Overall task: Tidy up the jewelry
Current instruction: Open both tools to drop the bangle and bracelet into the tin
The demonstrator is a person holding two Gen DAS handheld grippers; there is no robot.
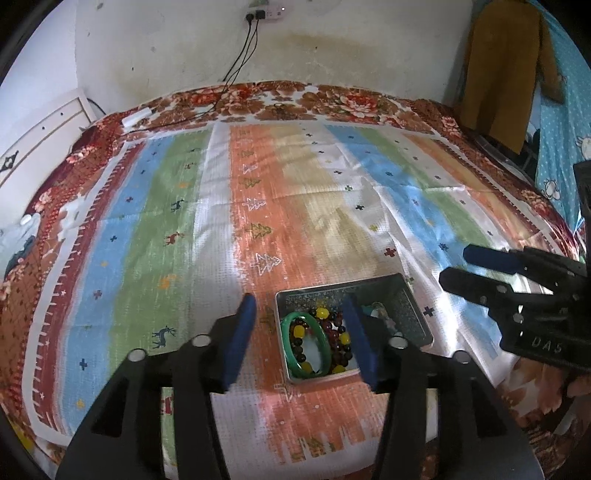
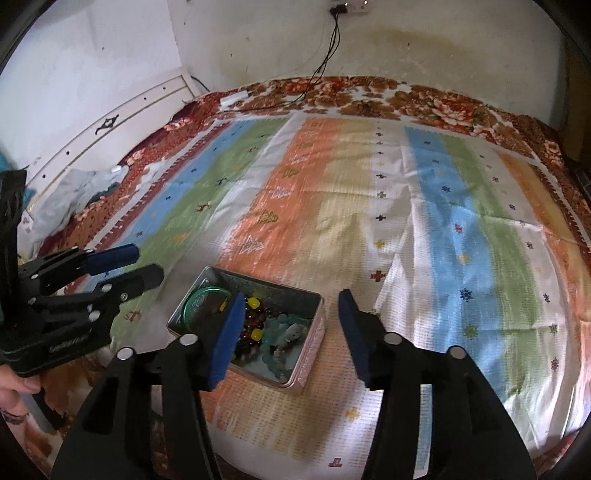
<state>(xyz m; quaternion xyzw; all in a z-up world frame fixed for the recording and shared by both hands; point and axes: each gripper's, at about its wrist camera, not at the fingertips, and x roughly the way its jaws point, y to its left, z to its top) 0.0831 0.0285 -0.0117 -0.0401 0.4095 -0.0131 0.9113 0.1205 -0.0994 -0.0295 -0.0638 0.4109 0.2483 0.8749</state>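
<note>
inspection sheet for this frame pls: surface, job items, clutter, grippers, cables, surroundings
Surface: bed with a striped cloth over a floral blanket.
Job's things: open metal tin on the cloth, holding a green bangle, a beaded bracelet of dark and yellow beads, and pale teal pieces.
Clutter: crumpled pale fabric at the bed's edge.
Grippers: left gripper open, nothing between its pads; right gripper open, above the tin, holding nothing.
Cables: black cables from a wall socket down onto the bed.
Surroundings: stained wall, white headboard, brown garment hanging.
</note>
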